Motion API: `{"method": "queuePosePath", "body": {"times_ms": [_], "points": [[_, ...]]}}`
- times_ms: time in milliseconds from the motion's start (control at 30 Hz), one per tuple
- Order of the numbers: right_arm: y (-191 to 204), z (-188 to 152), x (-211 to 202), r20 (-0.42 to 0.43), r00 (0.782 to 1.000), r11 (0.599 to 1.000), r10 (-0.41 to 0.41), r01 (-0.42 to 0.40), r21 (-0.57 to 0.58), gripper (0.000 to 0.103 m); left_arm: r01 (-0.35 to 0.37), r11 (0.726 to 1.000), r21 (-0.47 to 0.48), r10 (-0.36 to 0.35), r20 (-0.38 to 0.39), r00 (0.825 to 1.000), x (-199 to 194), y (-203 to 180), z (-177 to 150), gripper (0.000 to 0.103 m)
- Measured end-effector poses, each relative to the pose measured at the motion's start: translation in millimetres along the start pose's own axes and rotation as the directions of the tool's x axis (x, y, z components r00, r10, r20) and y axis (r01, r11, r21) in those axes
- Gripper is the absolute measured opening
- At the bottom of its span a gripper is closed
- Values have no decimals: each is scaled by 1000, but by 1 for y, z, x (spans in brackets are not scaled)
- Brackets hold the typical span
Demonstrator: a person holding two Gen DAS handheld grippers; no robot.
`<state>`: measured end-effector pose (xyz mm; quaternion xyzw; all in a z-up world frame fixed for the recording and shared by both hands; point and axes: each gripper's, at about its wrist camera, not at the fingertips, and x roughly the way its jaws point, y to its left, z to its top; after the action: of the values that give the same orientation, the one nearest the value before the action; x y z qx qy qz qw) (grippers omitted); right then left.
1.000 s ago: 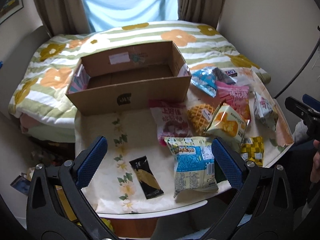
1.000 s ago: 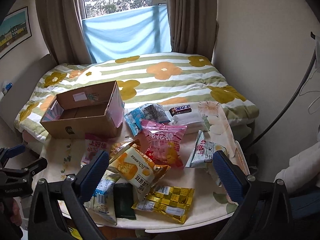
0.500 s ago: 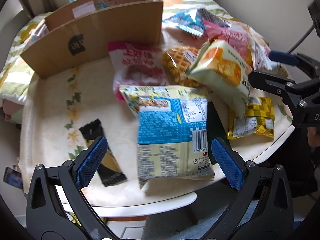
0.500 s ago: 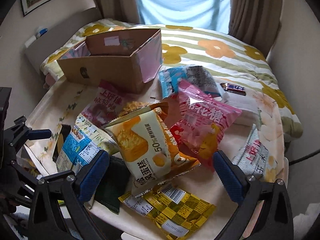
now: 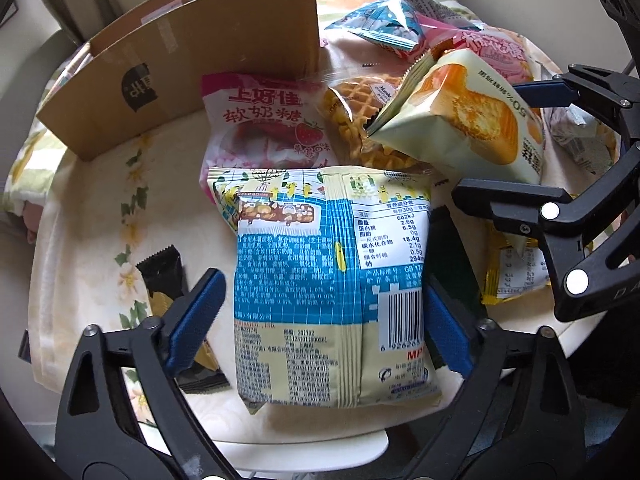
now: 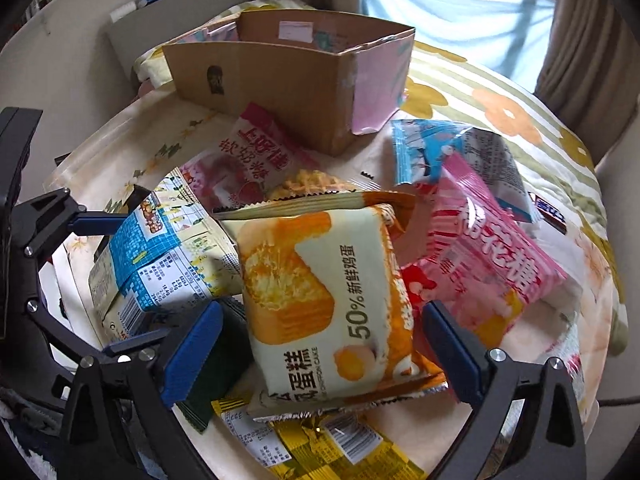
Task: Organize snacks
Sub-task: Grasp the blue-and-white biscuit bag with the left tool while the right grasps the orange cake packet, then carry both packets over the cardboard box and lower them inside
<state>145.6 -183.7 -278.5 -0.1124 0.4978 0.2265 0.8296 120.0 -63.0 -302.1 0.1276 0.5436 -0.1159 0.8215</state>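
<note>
Snack packets lie heaped on a round table with a floral cloth [image 5: 92,208]. My left gripper [image 5: 320,324] points down over a blue-and-cream snack bag [image 5: 332,280]; the bag lies between its blue pads, which are closing, with a small gap still showing on the left side. My right gripper [image 6: 320,348] straddles a cream-and-orange cake bag [image 6: 320,300] that rests tilted on the pile; its jaws are closing too, and the pads stand clear of the bag. An open cardboard box [image 6: 280,80] stands at the table's far side.
Around the two bags lie a pink strawberry candy bag [image 5: 264,120], a waffle packet [image 5: 352,100], a pink cotton-candy bag [image 6: 492,256], a light-blue bag [image 6: 432,152], a yellow checkered packet [image 6: 320,448] and a black-and-gold bar [image 5: 164,280]. A bed with a flowered duvet [image 6: 500,112] lies behind.
Both grippers have come down close over the table. The blue-and-cream bag now sits between the left pads, the cake bag between the right pads, and both jaws have narrowed a little.
</note>
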Motion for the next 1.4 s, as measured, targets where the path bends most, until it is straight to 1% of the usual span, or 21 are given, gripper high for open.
{"method": "queuePosePath", "body": {"times_ms": [100, 133, 167, 200, 233, 300, 333, 367, 567, 733, 900, 1000, 1067, 1267, 1333, 1400], "points": [[1, 2, 6, 1, 1000, 999, 18, -18, -27, 90, 6, 1000, -18, -6, -17, 1000, 4, -2, 2, 75], [1, 3, 8, -6, 1000, 999, 23, -23, -35, 84, 3, 1000, -23, -3, -20, 1000, 4, -1, 3, 75], [2, 3, 10, -13, 1000, 999, 17, -17, -43, 78, 2, 1000, -26, -3, -23, 1000, 5, -1, 4, 72], [2, 4, 12, -21, 1000, 999, 16, -17, -48, 75, 6, 1000, -29, -7, -25, 1000, 6, -2, 5, 69], [2, 3, 13, -25, 999, 999, 22, -23, -48, 75, 5, 1000, -30, -6, -26, 1000, 7, -2, 7, 68], [2, 3, 13, -23, 999, 999, 24, -25, -48, 74, 6, 999, -33, -7, -24, 1000, 7, -2, 9, 63], [2, 3, 13, -25, 999, 998, 21, -22, -52, 69, 7, 999, -36, -8, -23, 1000, 8, -2, 10, 62], [3, 3, 13, -27, 999, 998, 22, -23, -56, 67, 8, 999, -40, -9, -21, 1000, 6, -1, 10, 61], [0, 5, 9, -35, 999, 999, 32, -33, -40, 63, -6, 999, -52, 5, -20, 1000, 3, 2, 17, 56], [-4, 9, -3, -22, 999, 999, 46, -47, -14, 62, -31, 997, -70, 30, -4, 1000, -14, 1, 21, 56], [-12, 20, -21, 6, 998, 998, 56, -56, 32, 61, -54, 993, -103, 58, 36, 998, -40, 0, 32, 56], [-15, 32, -37, 36, 997, 997, 61, -62, 38, 61, -73, 990, -122, 83, 73, 994, -57, 5, 43, 56], [-16, 41, -47, 63, 997, 998, 50, -52, 31, 61, -81, 987, -141, 95, 100, 990, -70, 12, 47, 56], [-23, 78, -77, 127, 991, 997, 34, -43, 69, 61, -109, 977, -182, 142, 182, 973, -104, 39, 76, 56], [-23, 91, -83, 147, 989, 996, 23, -35, 81, 61, -107, 976, -189, 146, 209, 967, -112, 52, 86, 56], [-20, 104, -88, 165, 986, 996, -9, -5, 87, 61, -89, 975, -201, 135, 228, 964, -118, 67, 97, 56]]}}
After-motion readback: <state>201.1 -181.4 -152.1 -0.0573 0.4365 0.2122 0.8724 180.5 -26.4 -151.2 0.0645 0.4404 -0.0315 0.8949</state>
